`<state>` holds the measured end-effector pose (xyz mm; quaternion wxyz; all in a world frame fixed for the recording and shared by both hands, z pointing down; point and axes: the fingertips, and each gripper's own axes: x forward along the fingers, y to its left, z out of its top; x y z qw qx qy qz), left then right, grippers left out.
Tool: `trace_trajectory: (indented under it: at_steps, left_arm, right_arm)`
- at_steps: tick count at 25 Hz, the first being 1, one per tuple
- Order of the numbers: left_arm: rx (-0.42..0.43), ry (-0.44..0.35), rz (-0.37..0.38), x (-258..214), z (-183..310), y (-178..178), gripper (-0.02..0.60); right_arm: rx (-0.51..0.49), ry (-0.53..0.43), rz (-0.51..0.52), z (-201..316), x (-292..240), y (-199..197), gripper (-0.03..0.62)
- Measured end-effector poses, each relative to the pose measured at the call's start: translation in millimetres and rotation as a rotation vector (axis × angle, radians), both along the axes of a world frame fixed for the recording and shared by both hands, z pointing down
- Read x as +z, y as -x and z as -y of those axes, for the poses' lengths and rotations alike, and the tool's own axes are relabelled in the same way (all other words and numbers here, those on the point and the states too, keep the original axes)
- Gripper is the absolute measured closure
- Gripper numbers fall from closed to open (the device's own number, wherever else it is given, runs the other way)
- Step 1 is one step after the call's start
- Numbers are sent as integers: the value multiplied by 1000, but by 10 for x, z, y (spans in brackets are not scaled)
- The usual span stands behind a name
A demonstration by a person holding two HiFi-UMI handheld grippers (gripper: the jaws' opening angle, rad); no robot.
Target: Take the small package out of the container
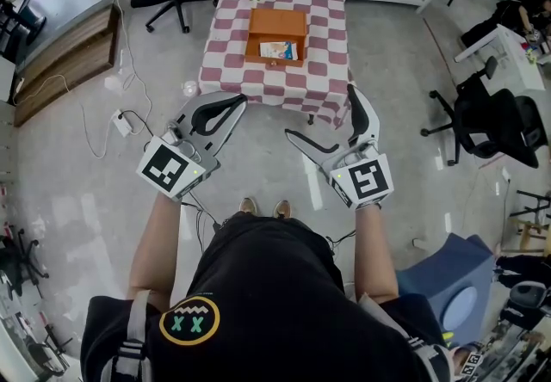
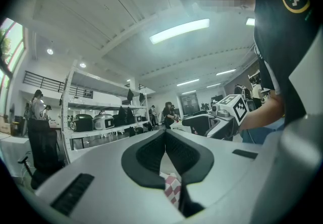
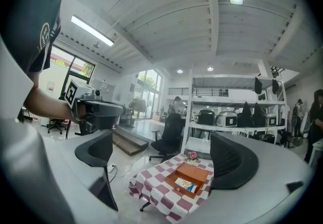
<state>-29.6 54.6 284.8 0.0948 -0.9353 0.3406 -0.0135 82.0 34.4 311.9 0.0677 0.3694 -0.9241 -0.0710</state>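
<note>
Jaws stand wide apart and empty on the right gripper (image 1: 320,112), together on the left gripper (image 1: 234,101). The small blue-white package (image 1: 278,50) lies in the orange wooden box (image 1: 275,23), well ahead; the person should descend from above, straddling it squarely.

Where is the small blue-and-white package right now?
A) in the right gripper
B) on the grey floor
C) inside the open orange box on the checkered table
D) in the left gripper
C: the small blue-and-white package lies inside the open orange box, which stands on the red-and-white checkered tablecloth.
</note>
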Motion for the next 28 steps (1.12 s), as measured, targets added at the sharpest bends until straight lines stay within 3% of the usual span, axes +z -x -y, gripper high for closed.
trace_trajectory:
  at_steps: [5,19,24,28]
  left_arm:
    - [-3,10,-31,-125,-10,-169,563]
    - [-57,19,-21,-45,81,-468,563]
    - [-57,19,6,162,359,-381,563]
    - [-28,35,-21,273,770,-324,563]
  right_arm:
    - [-7,1,13,20,-10,-103,-4]
    - [-56,19,-9,137,163,-352,-3]
    - [-36,51,-17,414,327,-357,-3]
    - [-9,83,-30,835,502,-292,-3]
